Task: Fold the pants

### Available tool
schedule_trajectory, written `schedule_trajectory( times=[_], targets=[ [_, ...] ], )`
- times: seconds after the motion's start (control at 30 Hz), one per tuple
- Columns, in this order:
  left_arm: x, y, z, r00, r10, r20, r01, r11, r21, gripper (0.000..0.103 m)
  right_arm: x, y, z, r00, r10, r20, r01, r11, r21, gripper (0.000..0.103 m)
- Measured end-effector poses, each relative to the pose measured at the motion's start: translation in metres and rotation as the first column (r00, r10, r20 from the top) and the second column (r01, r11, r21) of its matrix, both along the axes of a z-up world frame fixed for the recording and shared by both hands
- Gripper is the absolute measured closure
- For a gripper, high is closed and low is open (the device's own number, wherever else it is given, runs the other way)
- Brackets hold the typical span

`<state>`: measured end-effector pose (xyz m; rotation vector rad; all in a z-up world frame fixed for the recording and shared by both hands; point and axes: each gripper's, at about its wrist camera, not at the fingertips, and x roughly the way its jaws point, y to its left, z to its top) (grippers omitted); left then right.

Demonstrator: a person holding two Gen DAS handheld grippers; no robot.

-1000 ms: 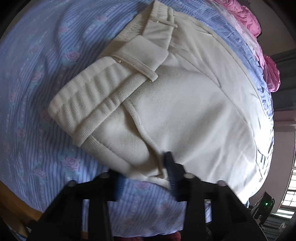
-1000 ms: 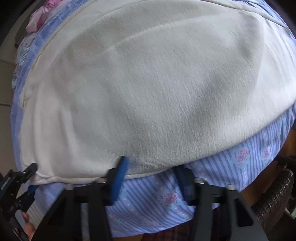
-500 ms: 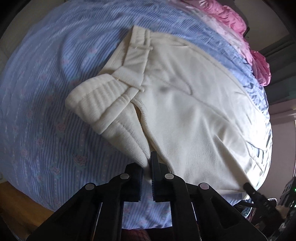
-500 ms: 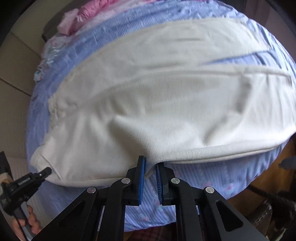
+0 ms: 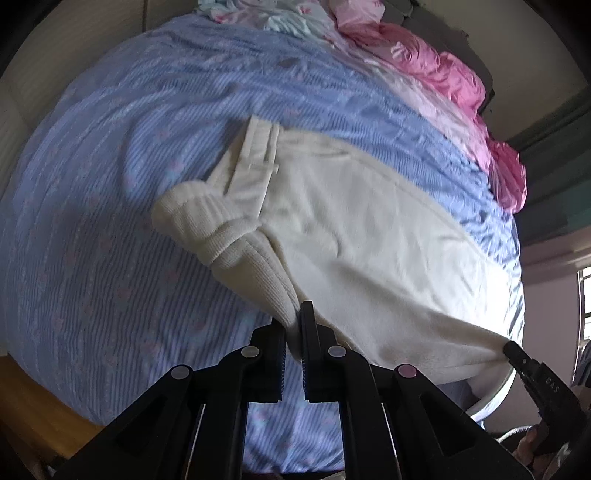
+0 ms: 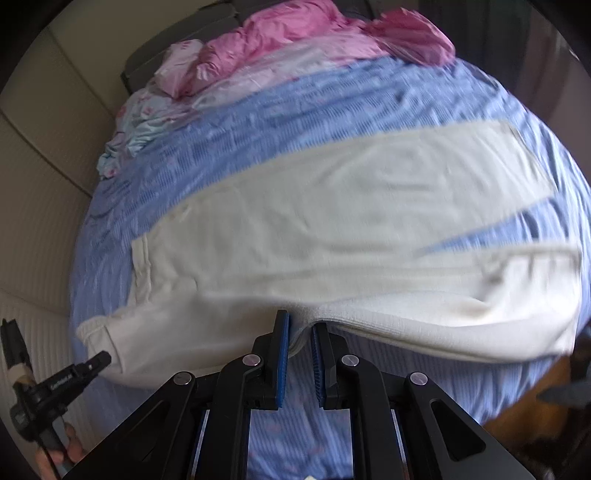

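Cream pants (image 5: 369,236) lie spread across a blue striped bed sheet (image 5: 110,229), waistband (image 5: 258,155) at the far left, with a ribbed fold bunched beside it. My left gripper (image 5: 293,321) is shut on the pants' near edge close to the waist, and the cloth hangs up off the sheet. In the right wrist view the pants (image 6: 369,206) stretch sideways with both legs running to the right. My right gripper (image 6: 301,326) is shut on the near leg's edge, lifted off the sheet (image 6: 295,424). Each gripper shows in the other's view, the right gripper (image 5: 517,354) and the left gripper (image 6: 99,358), both pinching cloth.
A pink quilt (image 6: 295,33) and a pale floral cloth (image 6: 136,129) are piled at the bed's far end. A wooden bed edge (image 5: 33,398) runs at the lower left. A beige wall (image 6: 40,147) stands to the left and a window (image 5: 583,306) to the right.
Both grippers went from open around the pants' near edge to shut on it. Both have risen since, pulling that edge up off the sheet, so more of the bed shows.
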<state>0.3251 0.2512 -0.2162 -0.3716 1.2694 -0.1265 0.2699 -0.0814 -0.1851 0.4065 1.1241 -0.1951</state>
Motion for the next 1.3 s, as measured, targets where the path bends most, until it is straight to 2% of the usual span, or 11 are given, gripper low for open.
schedule_trajectory(
  times=[0.17,0.37,0.57,0.77,0.9,1.1,1.3],
  targets=[
    [0.042,-0.010,0.011,0.998,0.027,0.050,-0.028,0.999,0.016,0.095,0.055,-0.009,0.002,0.999,0.051,0.015,-0.051,0.998,-0.022,0.090],
    [0.104,-0.028,0.011,0.997,0.039,0.069,-0.043,0.997,0.069,0.094,0.127,-0.023,-0.014,0.996,0.092,-0.016,-0.093,0.996,-0.018,0.090],
    [0.159,-0.039,-0.013,0.998,0.055,0.040,-0.060,0.991,0.116,0.094,0.194,-0.036,-0.049,0.991,0.118,-0.066,-0.117,0.993,0.017,0.090],
    [0.204,-0.041,-0.037,0.997,0.083,-0.003,-0.082,0.989,0.122,0.094,0.251,-0.038,-0.079,0.983,0.144,-0.117,-0.143,0.990,0.020,0.090],
    [0.230,-0.051,-0.047,0.998,0.060,-0.009,-0.058,0.987,0.151,0.094,0.272,-0.045,-0.100,0.980,0.136,-0.147,-0.133,0.991,0.032,0.090],
    [0.258,-0.056,-0.077,0.996,0.062,-0.060,-0.051,0.982,0.179,0.094,0.299,-0.054,-0.123,0.977,0.113,-0.181,-0.105,0.993,0.051,0.091],
    [0.270,-0.059,-0.099,0.990,0.076,-0.122,-0.050,0.978,0.204,0.093,0.310,-0.044,-0.144,0.963,0.149,-0.226,-0.153,0.988,-0.001,0.089]
  ],
)
